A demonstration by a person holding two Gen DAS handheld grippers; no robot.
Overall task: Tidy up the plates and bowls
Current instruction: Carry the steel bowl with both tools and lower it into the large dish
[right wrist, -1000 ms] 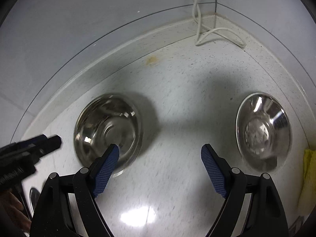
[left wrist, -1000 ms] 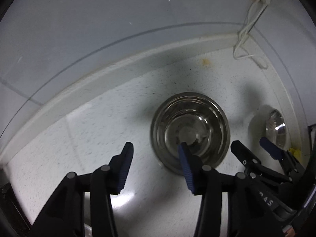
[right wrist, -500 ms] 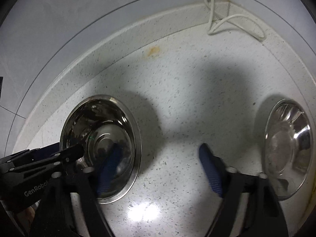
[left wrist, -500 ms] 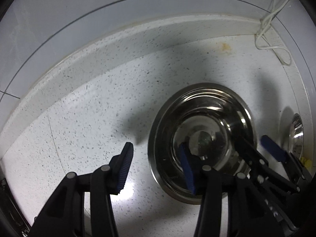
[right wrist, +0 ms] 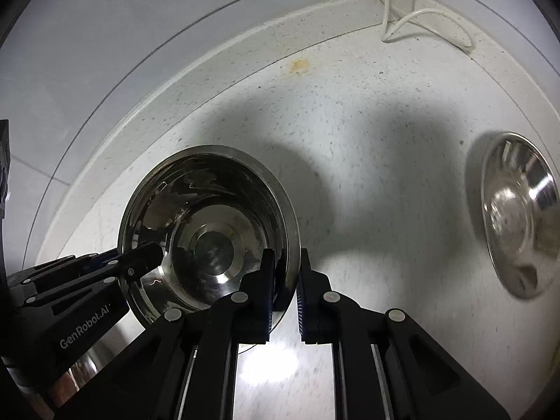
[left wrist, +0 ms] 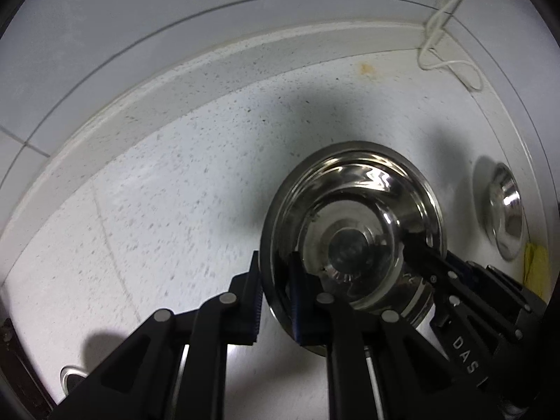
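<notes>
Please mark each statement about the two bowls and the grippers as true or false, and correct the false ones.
1. Both hand-held grippers grip the large steel bowl. True: the left hand-held gripper and the right hand-held gripper each pinch its rim.
2. The small steel bowl sits inside the large one. False: it lies apart, to the right.
3. A white cord lies in the counter's far corner. True.
4. The large bowl holds food. False: it looks empty.

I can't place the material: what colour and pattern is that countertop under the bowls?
White with fine dark speckles; the countertop shows best in the right wrist view.
</notes>
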